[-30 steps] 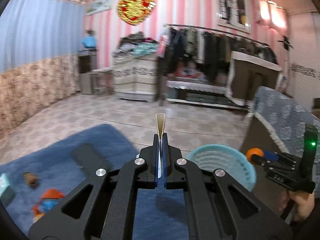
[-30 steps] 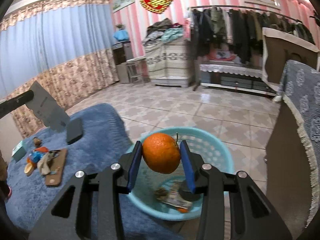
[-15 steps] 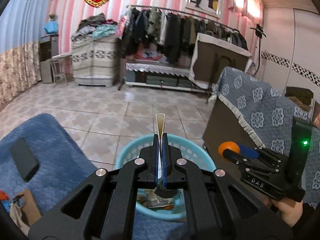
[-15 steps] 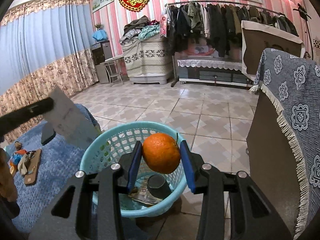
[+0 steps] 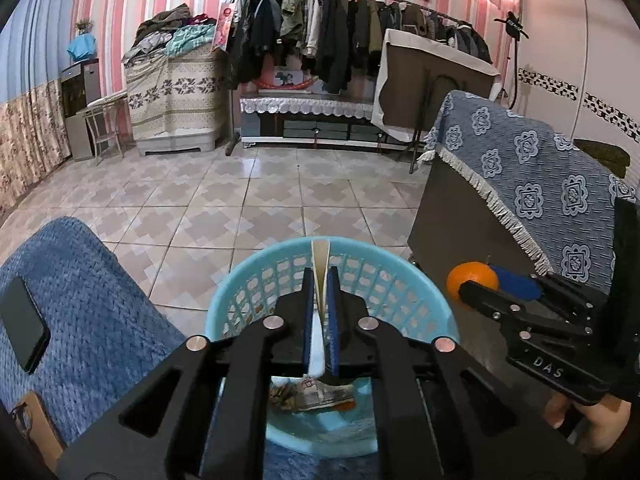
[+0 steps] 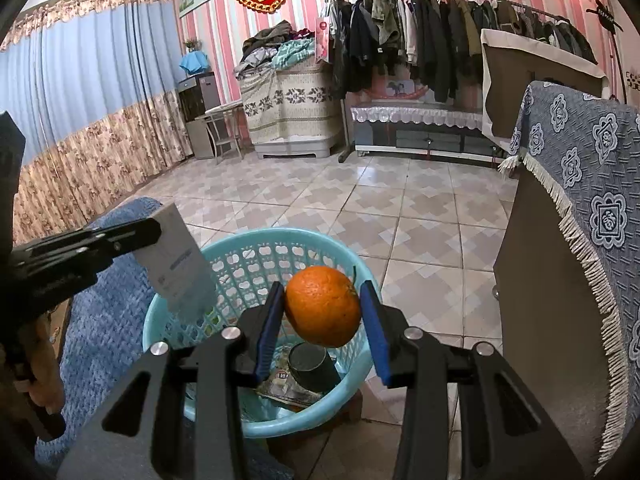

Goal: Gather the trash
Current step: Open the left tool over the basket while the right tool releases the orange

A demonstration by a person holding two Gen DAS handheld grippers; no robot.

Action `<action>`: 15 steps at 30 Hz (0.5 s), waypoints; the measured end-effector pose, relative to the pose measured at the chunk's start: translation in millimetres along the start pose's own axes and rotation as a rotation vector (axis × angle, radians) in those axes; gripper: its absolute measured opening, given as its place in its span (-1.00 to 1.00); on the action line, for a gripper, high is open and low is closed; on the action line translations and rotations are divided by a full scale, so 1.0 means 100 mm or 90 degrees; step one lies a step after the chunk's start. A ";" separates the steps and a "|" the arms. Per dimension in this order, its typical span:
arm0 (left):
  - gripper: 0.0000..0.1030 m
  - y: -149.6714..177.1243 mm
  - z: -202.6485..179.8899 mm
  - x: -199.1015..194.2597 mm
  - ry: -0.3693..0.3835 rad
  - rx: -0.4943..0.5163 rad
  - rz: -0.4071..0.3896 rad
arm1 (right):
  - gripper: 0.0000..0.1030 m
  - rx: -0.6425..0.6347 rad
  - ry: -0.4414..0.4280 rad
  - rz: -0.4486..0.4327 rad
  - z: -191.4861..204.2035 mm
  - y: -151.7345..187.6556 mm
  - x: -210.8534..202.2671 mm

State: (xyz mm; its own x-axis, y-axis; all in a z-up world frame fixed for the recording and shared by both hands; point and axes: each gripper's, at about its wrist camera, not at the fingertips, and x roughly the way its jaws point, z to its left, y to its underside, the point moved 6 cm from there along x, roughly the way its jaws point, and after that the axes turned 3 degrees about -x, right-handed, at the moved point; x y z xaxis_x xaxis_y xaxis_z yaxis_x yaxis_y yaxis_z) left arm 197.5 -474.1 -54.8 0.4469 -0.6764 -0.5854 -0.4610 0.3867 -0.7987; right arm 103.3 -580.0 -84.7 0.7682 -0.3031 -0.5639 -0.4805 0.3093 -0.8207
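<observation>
A light blue plastic basket [image 5: 424, 292] [image 6: 256, 248] stands on the floor below both grippers. It holds a dark can [image 6: 310, 364] and wrappers [image 5: 320, 394]. My left gripper [image 5: 321, 280] is shut on a thin white card [image 5: 320, 256], held edge-on over the basket; the card also shows flat in the right wrist view [image 6: 176, 264]. My right gripper [image 6: 322, 308] is shut on an orange [image 6: 323, 311] above the basket's right side. The orange shows in the left wrist view [image 5: 472, 280] too.
A blue rug [image 5: 92, 304] lies left of the basket with a black phone [image 5: 20, 328] on it. A cabinet under a blue patterned cloth [image 5: 540, 184] stands close on the right. Tiled floor [image 5: 280, 192] stretches to a clothes rack [image 5: 340, 32].
Both grippers have swung right and come over the basket. The left gripper's card now hangs above the basket's middle. Each gripper has kept its hold.
</observation>
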 end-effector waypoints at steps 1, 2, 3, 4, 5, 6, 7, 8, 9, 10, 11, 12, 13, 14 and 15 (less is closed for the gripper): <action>-0.73 0.00 0.04 -0.01 -0.006 -0.003 -0.001 | -0.24 -0.001 0.000 0.001 0.01 0.00 0.01; -0.56 -0.01 0.07 -0.03 -0.013 -0.005 -0.004 | -0.24 -0.001 -0.001 0.002 0.02 0.01 0.01; -0.36 -0.02 0.10 -0.05 -0.019 -0.007 -0.009 | -0.24 -0.003 0.000 0.002 0.03 0.00 0.01; -0.27 -0.04 0.15 -0.09 -0.030 -0.009 -0.018 | -0.24 -0.004 -0.001 0.003 0.04 0.01 0.02; -0.09 -0.05 0.19 -0.12 -0.043 -0.009 -0.027 | -0.24 -0.004 -0.002 0.003 0.05 0.01 0.02; 0.06 -0.07 0.22 -0.15 -0.057 -0.008 -0.035 | -0.24 -0.004 -0.002 0.004 0.06 0.01 0.03; 0.13 -0.09 0.26 -0.18 -0.069 -0.007 -0.042 | -0.24 -0.004 -0.003 0.004 0.06 0.01 0.04; 0.26 -0.11 0.31 -0.20 -0.085 -0.006 -0.048 | -0.24 -0.004 -0.004 0.005 0.07 0.01 0.06; 0.36 -0.12 0.36 -0.23 -0.101 -0.005 -0.054 | -0.24 -0.004 -0.005 0.005 0.08 0.01 0.07; 0.41 -0.14 0.42 -0.26 -0.118 -0.007 -0.061 | -0.24 -0.004 -0.006 0.005 0.11 0.01 0.08; 0.48 -0.15 0.48 -0.28 -0.130 -0.010 -0.065 | -0.24 -0.005 -0.006 0.005 0.12 0.02 0.09; 0.54 -0.16 0.54 -0.31 -0.138 -0.014 -0.069 | -0.24 -0.007 -0.006 0.005 0.15 0.03 0.10; 0.57 -0.16 0.61 -0.34 -0.149 -0.021 -0.075 | -0.24 -0.010 -0.005 0.004 0.17 0.02 0.12; 0.64 -0.17 0.66 -0.36 -0.156 -0.026 -0.079 | -0.24 -0.013 -0.004 0.003 0.20 0.02 0.13; 0.71 -0.18 0.71 -0.39 -0.165 -0.030 -0.083 | -0.23 -0.017 -0.004 0.003 0.21 0.01 0.15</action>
State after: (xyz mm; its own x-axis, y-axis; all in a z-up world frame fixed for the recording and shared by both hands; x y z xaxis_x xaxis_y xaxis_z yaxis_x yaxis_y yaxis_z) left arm 243.0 -410.2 -28.2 0.6831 -0.5333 -0.4990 -0.4194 0.2729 -0.8658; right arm 123.4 -565.0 -91.7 0.7687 -0.2963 -0.5669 -0.4949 0.2860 -0.8205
